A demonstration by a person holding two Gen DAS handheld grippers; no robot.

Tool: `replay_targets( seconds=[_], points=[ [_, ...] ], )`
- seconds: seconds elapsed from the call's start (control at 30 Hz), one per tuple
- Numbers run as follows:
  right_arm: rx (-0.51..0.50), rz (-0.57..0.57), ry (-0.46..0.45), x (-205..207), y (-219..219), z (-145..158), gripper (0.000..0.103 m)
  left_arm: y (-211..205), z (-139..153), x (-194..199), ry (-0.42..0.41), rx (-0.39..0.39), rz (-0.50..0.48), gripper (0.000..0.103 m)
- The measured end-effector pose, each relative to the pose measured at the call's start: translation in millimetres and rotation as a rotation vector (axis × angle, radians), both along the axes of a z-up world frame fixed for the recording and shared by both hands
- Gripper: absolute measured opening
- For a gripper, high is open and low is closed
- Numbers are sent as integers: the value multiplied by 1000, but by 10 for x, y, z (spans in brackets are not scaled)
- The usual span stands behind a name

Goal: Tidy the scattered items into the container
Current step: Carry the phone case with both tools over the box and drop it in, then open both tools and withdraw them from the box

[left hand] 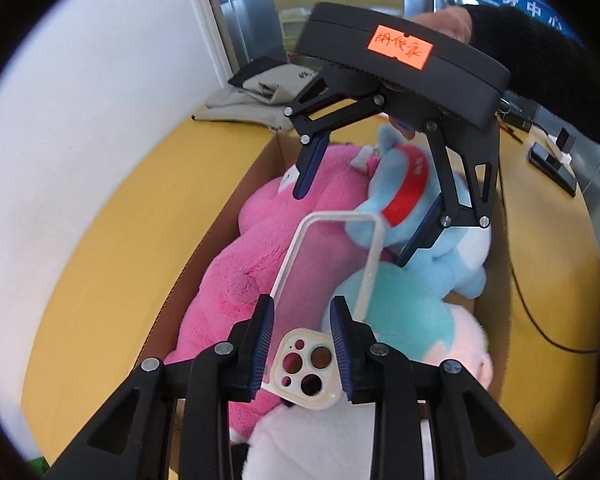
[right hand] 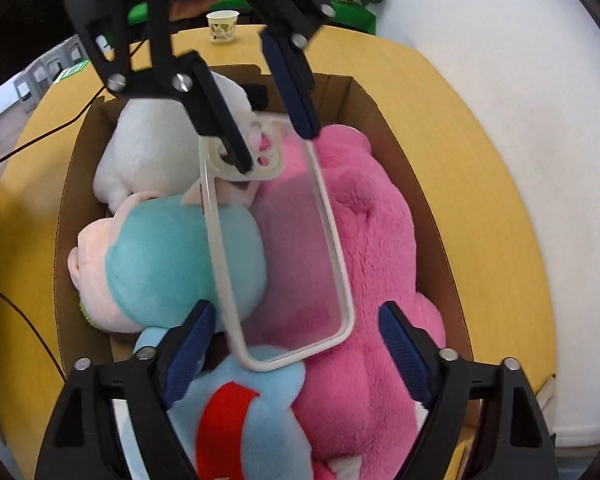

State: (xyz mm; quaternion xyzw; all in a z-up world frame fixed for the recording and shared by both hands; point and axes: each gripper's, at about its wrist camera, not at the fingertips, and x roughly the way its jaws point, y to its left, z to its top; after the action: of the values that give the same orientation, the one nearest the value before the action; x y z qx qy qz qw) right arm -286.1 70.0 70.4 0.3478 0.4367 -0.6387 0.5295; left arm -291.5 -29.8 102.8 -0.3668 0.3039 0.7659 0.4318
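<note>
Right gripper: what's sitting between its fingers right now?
The lower end of the clear phone case lies between the open right gripper, untouched, over the pink plush; the right wrist view shows it.

A yellow tabletop [right hand: 480,152] carries an open cardboard box [right hand: 432,240] packed with plush toys. In the right wrist view a paper cup [right hand: 222,26] stands at the far edge, beyond the box. In the left wrist view folded grey cloth [left hand: 244,106] lies far left, dark devices [left hand: 552,160] far right, and a black cable [left hand: 540,320] trails right of the box.
</note>
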Motion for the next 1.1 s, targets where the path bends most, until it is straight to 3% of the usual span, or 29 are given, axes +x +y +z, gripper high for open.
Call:
replay_targets(
  seconds=[0.13, 0.27, 0.33, 0.4, 0.5, 0.6, 0.67, 0.73, 0.8, 0.97, 1.1],
  points=[
    [-82, -58, 44, 136, 155, 303, 96, -192, 298, 242, 48, 82, 89, 55],
    [-235, -195, 163, 475, 473, 770, 99, -477, 698, 702, 125, 242, 246, 66],
    [-307, -310, 263, 764, 648, 962, 99, -613, 865, 1001, 163, 331, 384, 79],
    [-404, -499, 335, 1134, 864, 1105, 99, -715, 983, 1352, 188, 420, 513, 81],
    [-597, -691, 306, 1770, 1190, 1247, 103, -731, 987, 1877, 241, 492, 650, 81],
    [-742, -833, 315, 2421, 1334, 1122, 103, -619, 794, 2284, 277, 497, 786, 81],
    [-781, -912, 315, 2630, 1371, 1078, 103, -507, 612, 2551, 286, 497, 865, 81],
    [-790, -969, 245, 2799, 1329, 871, 103, -472, 449, 2765, 272, 495, 922, 81],
    [-760, -1006, 176, 2909, 1303, 675, 103, -389, 195, 2922, 239, 472, 963, 81],
    [-613, -1030, 251, 3271, 1058, 190, 103, -204, -327, 3154, 189, 355, 1068, 81],
    [-552, -1085, 222, 3362, 1025, -13, 103, -104, -448, 3305, 171, 316, 1068, 81]
  ],
)
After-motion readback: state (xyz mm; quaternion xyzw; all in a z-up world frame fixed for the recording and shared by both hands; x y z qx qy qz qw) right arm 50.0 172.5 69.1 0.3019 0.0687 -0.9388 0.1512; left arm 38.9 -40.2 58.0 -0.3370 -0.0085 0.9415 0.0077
